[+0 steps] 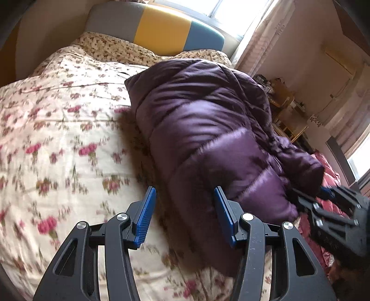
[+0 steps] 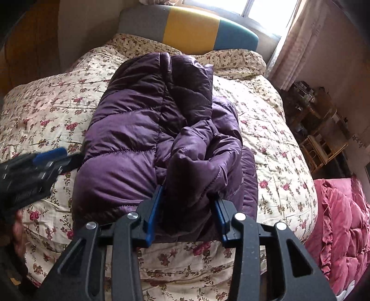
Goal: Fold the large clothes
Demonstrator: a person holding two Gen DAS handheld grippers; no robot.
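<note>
Nearest the lens, black linkage arms and blue pads of the right hand-held gripper [image 2: 188, 203], jaws pressed in on a bunched purple sleeve fold at the near end of the puffer jacket [image 2: 143, 129]. Quilted purple jacket laid lengthwise down the middle of the bed [image 2: 277, 129], hood end toward the headboard [image 2: 192, 27] with its grey, yellow and teal panels, near hem close to the bed's front edge. Floral quilt [image 2: 46, 108] with pink blossoms spread beneath and showing on both sides of the garment. Left hand-held gripper [image 1: 183, 203] poised at the jacket's left flank, jaws parted, one blue pad over the quilt and the other right against the jacket's near corner, with no fabric pinched between them; seen from the right wrist as a blurred black and blue shape [image 2: 49, 154] just beside the jacket's side seam. Pink ruffled bedding [image 2: 342, 220] heaped off the bed's right edge. Bright window [image 2: 270, 14] behind the headboard, pale curtain [image 2: 298, 41] hanging beside it, wicker shelving [image 2: 323, 143] against the right wall. Left wrist view soft with motion blur.
</note>
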